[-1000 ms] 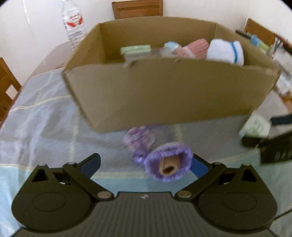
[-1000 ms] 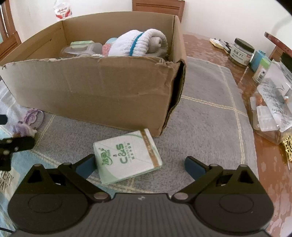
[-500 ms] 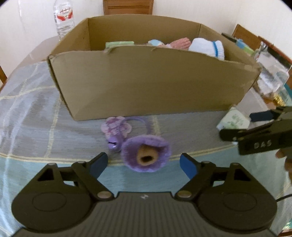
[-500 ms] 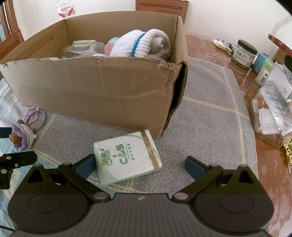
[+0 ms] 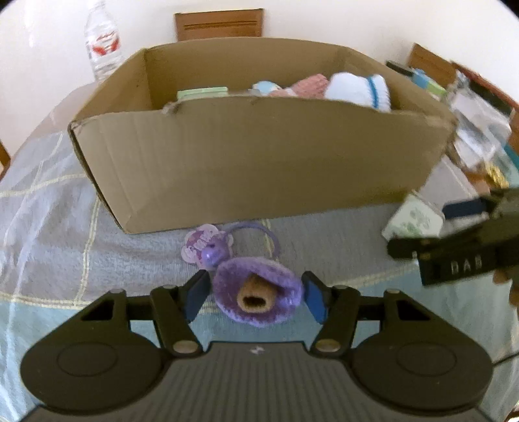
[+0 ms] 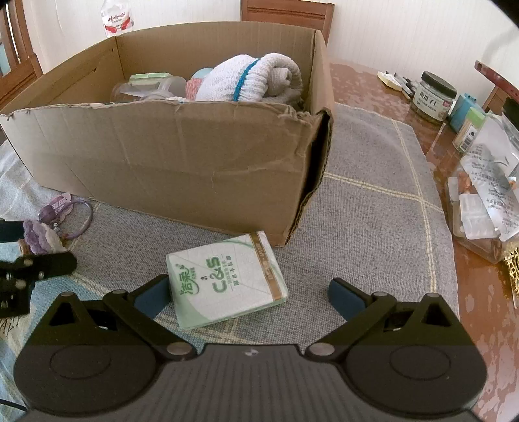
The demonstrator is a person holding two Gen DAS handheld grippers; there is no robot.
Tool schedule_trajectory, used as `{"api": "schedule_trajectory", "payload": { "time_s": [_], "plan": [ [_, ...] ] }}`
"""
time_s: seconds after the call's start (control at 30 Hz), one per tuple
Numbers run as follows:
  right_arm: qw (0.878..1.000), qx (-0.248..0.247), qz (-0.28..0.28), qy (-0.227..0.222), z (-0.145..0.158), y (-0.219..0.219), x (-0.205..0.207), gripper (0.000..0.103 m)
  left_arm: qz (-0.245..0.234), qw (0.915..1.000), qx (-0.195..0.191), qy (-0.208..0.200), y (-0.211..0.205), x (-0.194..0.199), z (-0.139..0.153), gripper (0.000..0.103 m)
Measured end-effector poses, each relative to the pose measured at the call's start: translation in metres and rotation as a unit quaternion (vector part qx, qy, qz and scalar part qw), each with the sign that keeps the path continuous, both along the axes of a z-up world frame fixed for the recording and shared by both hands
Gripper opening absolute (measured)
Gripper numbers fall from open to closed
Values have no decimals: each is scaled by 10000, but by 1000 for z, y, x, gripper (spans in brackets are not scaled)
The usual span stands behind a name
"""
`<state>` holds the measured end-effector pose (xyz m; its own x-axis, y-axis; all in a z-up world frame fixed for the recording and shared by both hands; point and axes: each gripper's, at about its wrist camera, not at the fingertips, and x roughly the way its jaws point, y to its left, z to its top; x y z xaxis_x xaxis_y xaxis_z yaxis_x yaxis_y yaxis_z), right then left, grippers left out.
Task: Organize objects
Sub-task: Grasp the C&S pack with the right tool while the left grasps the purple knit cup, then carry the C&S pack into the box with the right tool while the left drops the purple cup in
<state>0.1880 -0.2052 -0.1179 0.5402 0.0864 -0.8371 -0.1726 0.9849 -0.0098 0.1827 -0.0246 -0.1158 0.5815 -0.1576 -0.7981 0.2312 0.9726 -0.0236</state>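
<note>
A purple crocheted toy (image 5: pixel 258 297) lies on the cloth between the pads of my left gripper (image 5: pixel 254 297); the jaws are narrowed around it with small gaps on both sides. A purple keyring charm (image 5: pixel 207 248) lies just beyond it, before the cardboard box (image 5: pixel 259 168). My right gripper (image 6: pixel 249 293) is open and empty, with a green-and-white tissue pack (image 6: pixel 227 279) lying between its fingers. The box (image 6: pixel 168 162) holds a white rolled towel (image 6: pixel 249 78) and other items. The toy also shows at the left of the right wrist view (image 6: pixel 40 235).
A water bottle (image 5: pixel 102 45) stands behind the box. Jars and plastic packets (image 6: pixel 480 194) crowd the wooden table edge at the right. A grey checked cloth (image 6: pixel 373 201) covers the table. Wooden chairs (image 6: pixel 288 13) stand at the far side.
My left gripper has moved forward onto the purple toy and its jaws have narrowed around it. The right gripper has stayed over the tissue pack.
</note>
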Motion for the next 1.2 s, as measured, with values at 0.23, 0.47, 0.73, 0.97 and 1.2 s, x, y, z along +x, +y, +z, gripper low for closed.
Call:
{"api": "schedule_trajectory", "payload": {
  "time_s": [0.23, 0.47, 0.73, 0.97, 1.2],
  "plan": [
    [10000, -5, 96, 3, 1, 0, 2, 103, -103, 9999, 36, -105, -1, -2, 1, 56],
    [9991, -34, 393, 119, 2, 3, 14, 102, -181, 9998, -17, -41, 0, 1, 3, 50],
    [9964, -71, 836, 133, 13, 10, 6, 73, -318, 9993, -103, 186, 9, 6, 7, 48],
    [9930, -210, 1123, 284, 20, 13, 2, 72, -620, 9978, -87, 235, 15, 7, 18, 47],
    [9894, -157, 1393, 383, 44, 11, -5, 72, -1003, 9946, -48, 255, 25, 4, 43, 46]
  ]
}}
